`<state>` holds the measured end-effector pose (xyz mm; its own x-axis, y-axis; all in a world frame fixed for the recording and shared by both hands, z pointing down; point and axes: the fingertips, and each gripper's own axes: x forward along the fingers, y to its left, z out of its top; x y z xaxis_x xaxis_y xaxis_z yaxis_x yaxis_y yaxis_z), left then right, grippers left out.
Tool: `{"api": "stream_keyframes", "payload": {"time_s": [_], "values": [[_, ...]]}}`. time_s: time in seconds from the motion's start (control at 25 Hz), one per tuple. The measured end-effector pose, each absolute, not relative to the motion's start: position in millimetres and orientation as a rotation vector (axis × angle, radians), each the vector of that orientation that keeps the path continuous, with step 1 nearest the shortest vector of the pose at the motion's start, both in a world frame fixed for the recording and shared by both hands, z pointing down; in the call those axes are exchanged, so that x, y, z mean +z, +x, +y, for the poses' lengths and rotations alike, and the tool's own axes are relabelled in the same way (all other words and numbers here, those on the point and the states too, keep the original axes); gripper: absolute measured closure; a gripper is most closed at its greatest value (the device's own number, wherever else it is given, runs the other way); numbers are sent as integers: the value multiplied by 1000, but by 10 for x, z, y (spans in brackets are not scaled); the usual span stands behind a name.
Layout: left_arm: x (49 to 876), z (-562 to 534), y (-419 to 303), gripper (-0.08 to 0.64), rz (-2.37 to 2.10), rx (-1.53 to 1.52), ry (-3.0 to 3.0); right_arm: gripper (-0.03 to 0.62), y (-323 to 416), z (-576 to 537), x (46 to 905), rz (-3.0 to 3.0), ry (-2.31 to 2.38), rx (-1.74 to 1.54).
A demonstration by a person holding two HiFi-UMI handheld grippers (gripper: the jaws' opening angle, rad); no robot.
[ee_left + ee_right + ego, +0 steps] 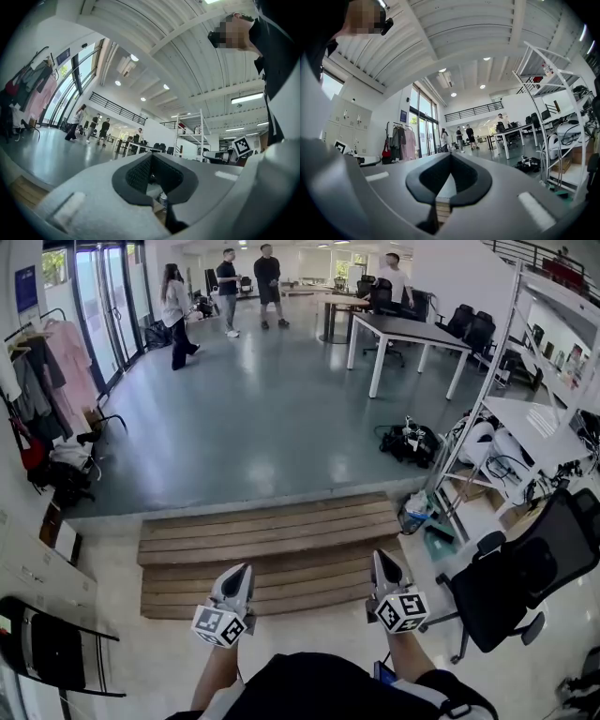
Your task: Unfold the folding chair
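Nothing begun: the 2 grippers, left gripper and right gripper, hang pressed together and empty over the wooden steps, with the black folding chair untouched left of them.

Your left gripper and right gripper sit side by side, apart. Just ahead of both lie the wooden steps. The folding chair stands well to the left of your left gripper, with the clothes rack further ahead on that side. The office chair stands right of your right gripper, with the shelf rack ahead of it. The table and people are far ahead, beyond the steps.
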<state>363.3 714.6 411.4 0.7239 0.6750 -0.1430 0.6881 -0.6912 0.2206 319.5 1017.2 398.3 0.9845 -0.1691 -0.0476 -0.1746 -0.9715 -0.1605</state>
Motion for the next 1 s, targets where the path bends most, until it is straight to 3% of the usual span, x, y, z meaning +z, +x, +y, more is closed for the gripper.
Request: {"api": "stream_keyframes", "payload": {"time_s": [1.0], "values": [[4180, 6980, 3276, 561, 782, -84, 2773, 589, 3409, 10024, 4117, 576, -2884, -15]]}}
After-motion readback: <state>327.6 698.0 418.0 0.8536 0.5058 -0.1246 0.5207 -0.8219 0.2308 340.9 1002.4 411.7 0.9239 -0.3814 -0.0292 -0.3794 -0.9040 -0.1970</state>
